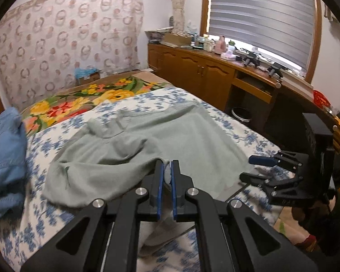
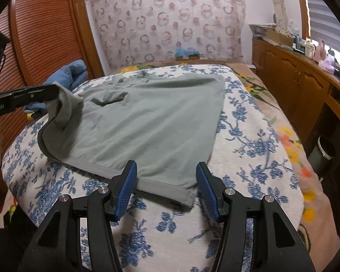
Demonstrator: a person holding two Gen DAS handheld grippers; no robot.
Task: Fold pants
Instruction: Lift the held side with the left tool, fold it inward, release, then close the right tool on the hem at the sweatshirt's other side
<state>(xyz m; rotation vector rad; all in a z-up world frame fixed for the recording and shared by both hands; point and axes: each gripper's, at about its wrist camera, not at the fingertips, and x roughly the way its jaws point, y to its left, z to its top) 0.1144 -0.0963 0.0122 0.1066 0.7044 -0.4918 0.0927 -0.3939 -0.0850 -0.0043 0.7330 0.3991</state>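
Note:
Pale green pants (image 1: 161, 136) lie spread on the blue-flowered bed cover (image 1: 249, 136). My left gripper (image 1: 167, 170) is shut on a bunched edge of the pants and holds it lifted off the bed. It shows at the left of the right wrist view (image 2: 54, 94) with the cloth hanging from it. My right gripper (image 2: 166, 174) is open, its jaws on either side of the near corner of the pants' grey waistband (image 2: 161, 188). It also shows in the left wrist view (image 1: 253, 167), open, low over the bed at the pants' right edge.
A blue garment (image 1: 4, 158) lies heaped at the left of the bed (image 2: 70, 72). A wooden cabinet (image 1: 204, 72) with clutter runs along the right wall under a window. A small bin (image 1: 241, 113) stands by it. A louvred wooden door (image 2: 47, 34) is at the left.

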